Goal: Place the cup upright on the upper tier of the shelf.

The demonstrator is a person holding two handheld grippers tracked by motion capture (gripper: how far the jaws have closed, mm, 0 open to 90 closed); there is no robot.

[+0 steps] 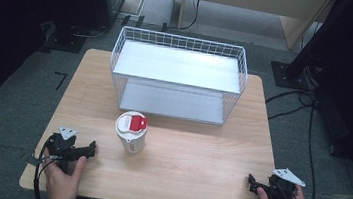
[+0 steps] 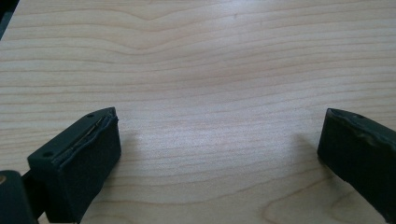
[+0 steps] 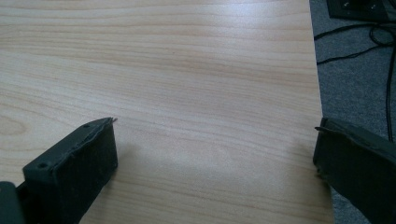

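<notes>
The left claw [image 1: 92,149] is shown resting at the near left corner of the table [image 1: 197,167], its jaws spread wide and holding nothing; in the left gripper view the same left claw [image 2: 219,154] frames only bare wood grain between its two black pads. The right claw [image 1: 251,183] is shown at the near right corner, likewise released and empty; in the right gripper view the right claw [image 3: 215,158] straddles the table's right edge, with grey floor and cables beyond it.

The white cylindrical container [image 1: 131,132] with a red flip lid is placed near the middle of the table, forward of and to the right of the left claw, and well apart from both claws. It is judged to be nearer the left claw than the right, so the left hand is the likelier one for a reach. The container stands upright: its long axis runs vertically, the lid faces upward, and the red tab is set toward the right and far side of the top. A grasp from the side, across the round body, is therefore suggested rather than one from above.

Behind the container, a white two-tier wire rack [image 1: 177,74] is seen near the far edge of the table, its open front facing the person. The container stands just before the lower shelf, apart from it.
</notes>
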